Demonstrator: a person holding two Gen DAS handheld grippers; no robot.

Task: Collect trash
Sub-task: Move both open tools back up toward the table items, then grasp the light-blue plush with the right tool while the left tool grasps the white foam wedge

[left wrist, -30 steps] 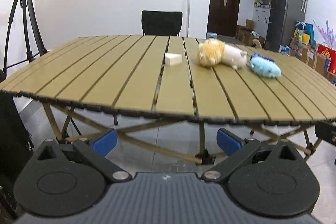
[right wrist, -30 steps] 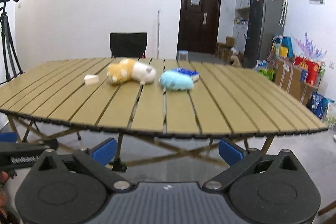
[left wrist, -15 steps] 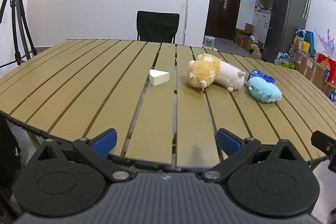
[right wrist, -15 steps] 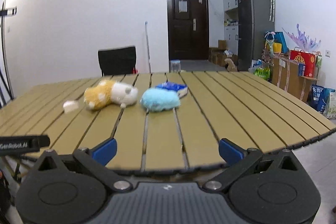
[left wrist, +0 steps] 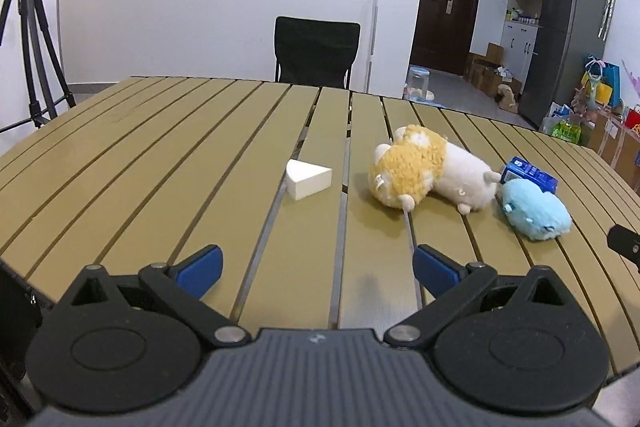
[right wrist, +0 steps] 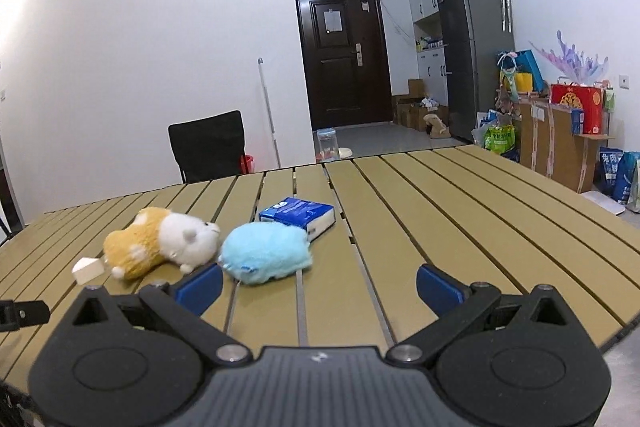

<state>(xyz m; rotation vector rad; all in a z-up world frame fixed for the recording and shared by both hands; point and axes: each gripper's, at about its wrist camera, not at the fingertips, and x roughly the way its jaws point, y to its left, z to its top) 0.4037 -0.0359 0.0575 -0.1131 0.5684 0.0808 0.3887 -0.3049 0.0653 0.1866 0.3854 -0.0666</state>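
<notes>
Left claw (left wrist: 316,269) and right claw (right wrist: 318,287) both gape wide, empty, above the slatted table (left wrist: 160,163).

SETTING: home room used as a recording space | EVIDENCE: dark entry door (right wrist: 343,53); fridge with magnets (right wrist: 472,47); wall cabinets above it; gift bags and cardboard boxes (right wrist: 560,143) along the wall; folding slatted table (left wrist: 160,163); black chair (left wrist: 316,53); camera tripod (left wrist: 28,27) in the corner.
</notes>
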